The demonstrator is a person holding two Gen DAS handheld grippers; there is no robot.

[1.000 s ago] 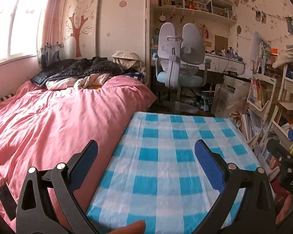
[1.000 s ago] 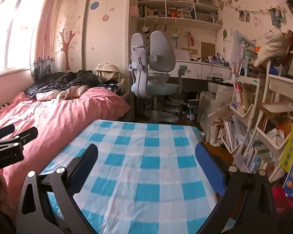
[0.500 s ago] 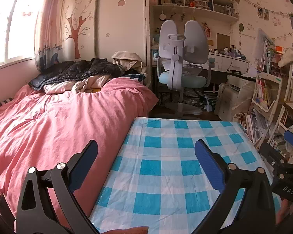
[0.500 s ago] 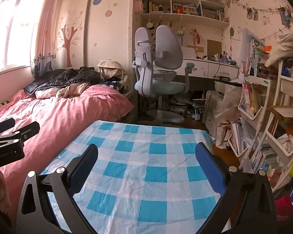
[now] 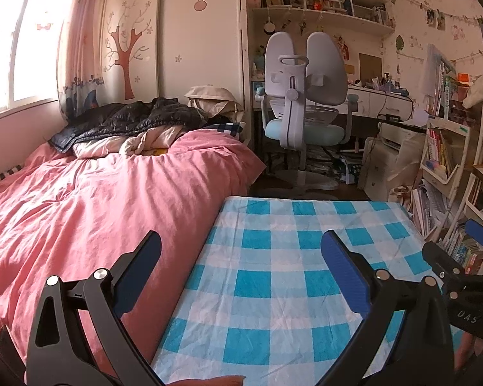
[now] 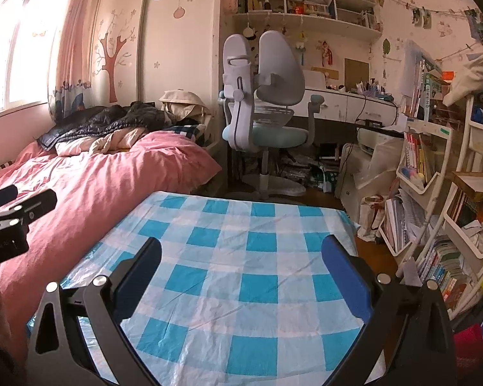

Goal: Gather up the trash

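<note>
Nearest, the left gripper (image 5: 241, 249) and right gripper (image 6: 241, 254) both gape wide over the checked cloth (image 6: 241, 257), holding nothing. Since a second ago both have tipped up and drawn back, so more cloth and room show. No trash lies on the cloth; this fits a cleared cloth or a search. Beyond the cloth, papers (image 6: 301, 169) litter the floor under the chair (image 6: 264, 96).

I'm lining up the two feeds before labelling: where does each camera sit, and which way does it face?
Left wrist: on the left gripper, open, looking over the checked tablecloth and pink bed; the right gripper shows at its right edge.
Right wrist: on the right gripper, open, above the tablecloth, facing the desk chair; the left gripper shows at left.
Both share bed, chair and tablecloth.
</note>
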